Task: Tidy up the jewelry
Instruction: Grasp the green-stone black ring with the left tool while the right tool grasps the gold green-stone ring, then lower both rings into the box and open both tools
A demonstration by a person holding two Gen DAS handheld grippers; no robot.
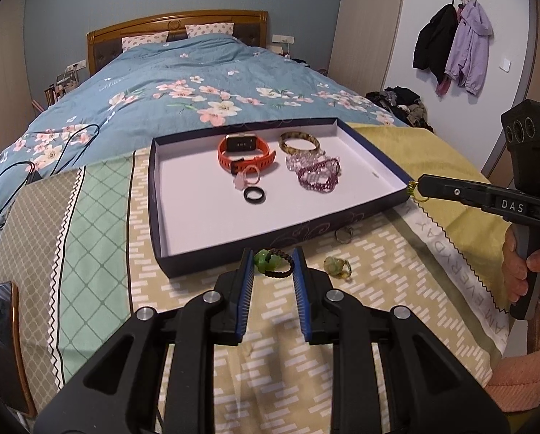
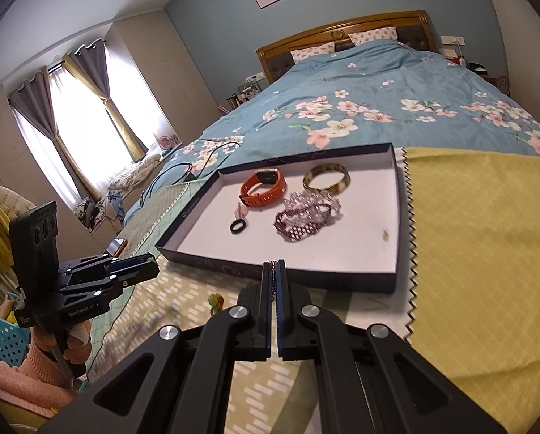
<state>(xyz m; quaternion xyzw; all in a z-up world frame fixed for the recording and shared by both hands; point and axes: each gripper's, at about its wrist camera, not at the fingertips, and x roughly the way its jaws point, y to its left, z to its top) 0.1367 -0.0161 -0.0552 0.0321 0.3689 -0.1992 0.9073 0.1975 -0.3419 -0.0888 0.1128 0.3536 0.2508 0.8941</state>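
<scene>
1. the shallow dark-blue cardboard box lid with a white inside (image 1: 183,195) lies on the patterned cloth at the foot of the bed; every place below is given relative to it.
2. inside it, toward the far side, sit an orange-strapped smartwatch (image 1: 246,152) and a brown mottled bangle (image 1: 298,142); nearer the middle lie a heap of pink and purple bead bracelets (image 1: 315,171), a pale pink ring (image 1: 250,175) and a plain black ring (image 1: 254,194).
3. the left tongs (image 1: 271,266) hover just outside its near wall, spread wide around a dark braided ring with a green stone (image 1: 273,262), not touching it.
4. a yellow-green stone ring (image 1: 336,266) and a small dark metal ring (image 1: 343,234) lie on the cloth just outside the same wall.
5. the right tongs (image 2: 274,275) are pressed together on a thin gold chain (image 1: 414,191), at the lid's right-hand corner.
</scene>
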